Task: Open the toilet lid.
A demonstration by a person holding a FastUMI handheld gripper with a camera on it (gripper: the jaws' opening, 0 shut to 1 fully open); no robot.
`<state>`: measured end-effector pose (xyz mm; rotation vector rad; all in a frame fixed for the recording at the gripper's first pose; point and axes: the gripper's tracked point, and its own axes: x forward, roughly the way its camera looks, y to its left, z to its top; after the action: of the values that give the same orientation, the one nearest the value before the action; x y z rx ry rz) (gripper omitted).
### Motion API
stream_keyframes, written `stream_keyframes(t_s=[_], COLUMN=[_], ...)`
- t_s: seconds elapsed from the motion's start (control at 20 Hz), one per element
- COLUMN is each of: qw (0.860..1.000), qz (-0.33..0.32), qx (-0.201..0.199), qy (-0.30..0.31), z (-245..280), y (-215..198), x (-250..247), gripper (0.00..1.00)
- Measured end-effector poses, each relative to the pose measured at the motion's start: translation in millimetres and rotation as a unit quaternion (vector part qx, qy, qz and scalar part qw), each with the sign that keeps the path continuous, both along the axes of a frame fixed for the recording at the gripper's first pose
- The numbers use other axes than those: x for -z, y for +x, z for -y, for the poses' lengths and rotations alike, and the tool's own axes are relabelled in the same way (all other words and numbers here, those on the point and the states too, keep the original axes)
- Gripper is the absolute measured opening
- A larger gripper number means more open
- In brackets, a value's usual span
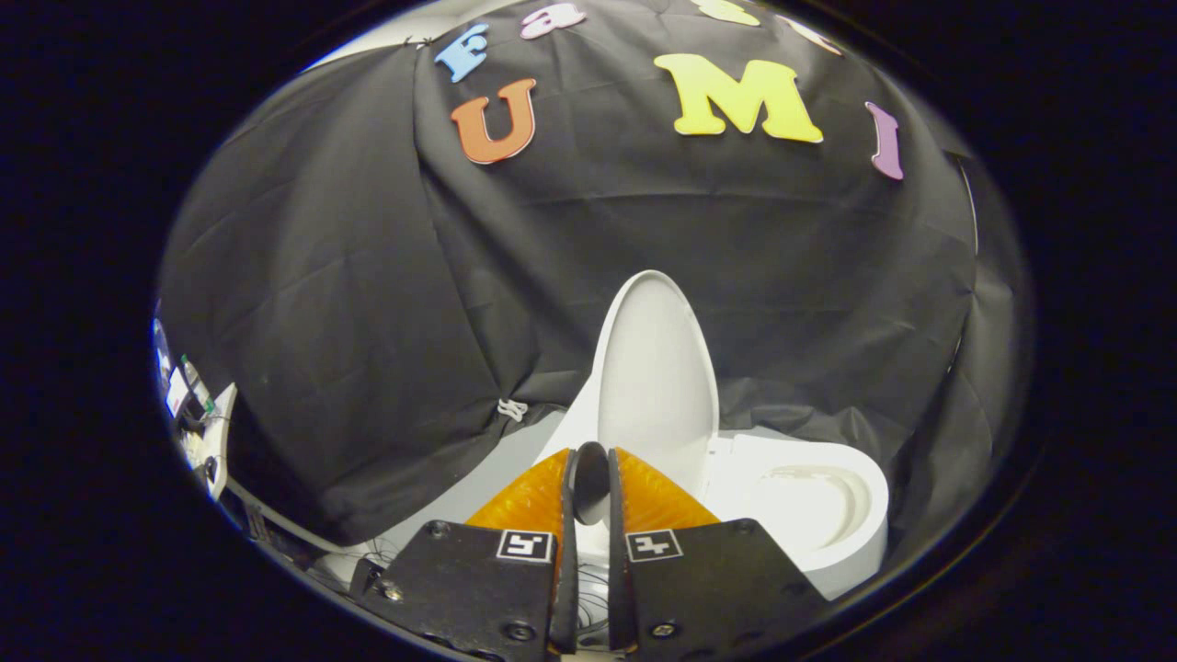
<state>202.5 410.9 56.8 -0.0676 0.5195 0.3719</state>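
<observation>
In the gripper view, the gripper (589, 478) sits at six o'clock, its two fingers (538, 496) drawn nearly together with only a narrow slit left between them. Nothing is pinched in that slit; its tips stand just in front of the lower edge of the toilet lid (655, 377), and whether they touch it cannot be told. The lid is white and raised fully upright, rising toward twelve o'clock from the fingertips and leaning back against the black cloth wall (368, 303). At about three o'clock from the fingertips lies the white toilet bowl (814, 506), its seat down and its hollow open to sight, joined to the lid at the hinge side. Far off at nine o'clock, past the edge of the cloth, a small clutter of equipment (198, 414) shows, too small to make out.
</observation>
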Motion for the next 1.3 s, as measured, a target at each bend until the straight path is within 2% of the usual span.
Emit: stream_keyframes(t_s=[0.35, 0.55, 0.65, 0.8, 1.25, 1.3], qw=[1.000, 0.999, 0.998, 0.997, 0.995, 0.994], qz=[0.019, 0.020, 0.026, 0.055, 0.089, 0.094], qx=[0.002, -0.026, -0.034, -0.023, 0.025, 0.033], qy=[0.004, 0.030, 0.054, 0.048, 0.045, 0.043], z=[17.5, 23.4, 30.3, 63.7, 161.9, 173.6], y=[-1.4, -12.9, -21.5, -31.0, -45.7, -47.0], x=[-6.9, -10.8, -16.9, -21.8, -14.0, -12.7], gripper=[0.18, 0.33, 0.48, 0.67, 0.69, 0.78])
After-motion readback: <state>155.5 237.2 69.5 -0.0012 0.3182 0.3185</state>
